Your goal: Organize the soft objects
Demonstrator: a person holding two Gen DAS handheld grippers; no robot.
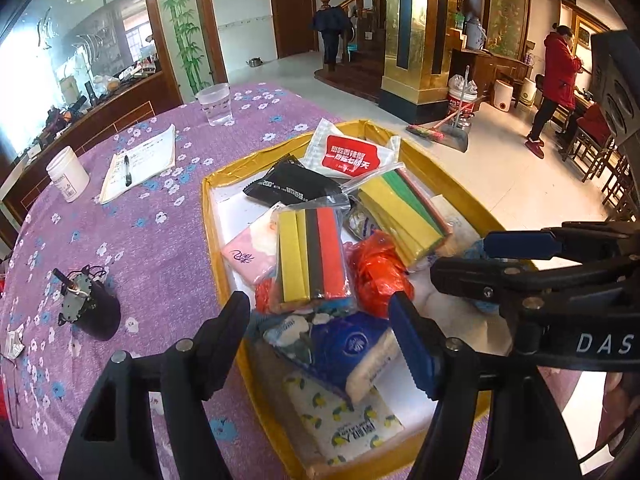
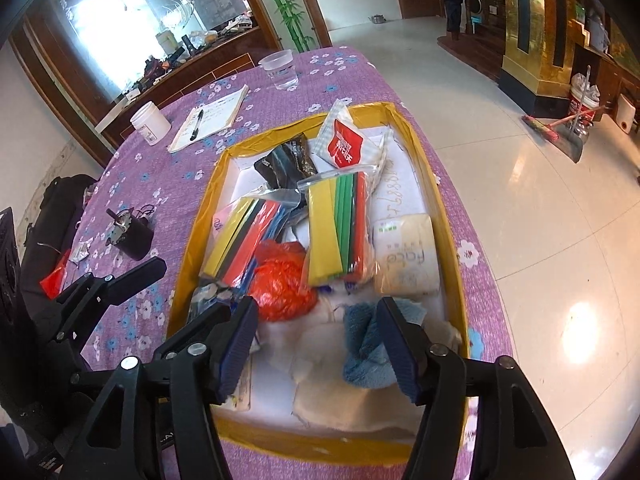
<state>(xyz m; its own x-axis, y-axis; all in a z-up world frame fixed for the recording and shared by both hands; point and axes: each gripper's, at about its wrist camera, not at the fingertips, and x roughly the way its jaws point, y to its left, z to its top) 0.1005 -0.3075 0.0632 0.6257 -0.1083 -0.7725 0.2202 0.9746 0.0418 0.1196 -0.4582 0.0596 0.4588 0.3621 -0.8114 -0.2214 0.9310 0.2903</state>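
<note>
A yellow-rimmed box (image 1: 208, 216) (image 2: 448, 216) on the purple table holds soft items: bagged coloured sponge strips (image 1: 310, 258) (image 2: 336, 224), a red plastic bag (image 1: 380, 268) (image 2: 280, 276), tissue packs (image 1: 348, 348), a blue cloth (image 2: 364, 344) and a cream "face" pack (image 2: 408, 260). My left gripper (image 1: 320, 312) is open and empty above the blue tissue pack. My right gripper (image 2: 316, 320) is open and empty over the box's near end, beside the blue cloth; it also shows at the right of the left wrist view (image 1: 460, 256).
On the flowered tablecloth to the left of the box lie a notepad with a pen (image 1: 140, 162) (image 2: 208, 118), a white jar (image 1: 68, 174) (image 2: 150, 122), a clear cup (image 1: 216, 104) (image 2: 280, 68) and a small black device (image 1: 90, 300) (image 2: 130, 232). The table's right edge drops to a tiled floor.
</note>
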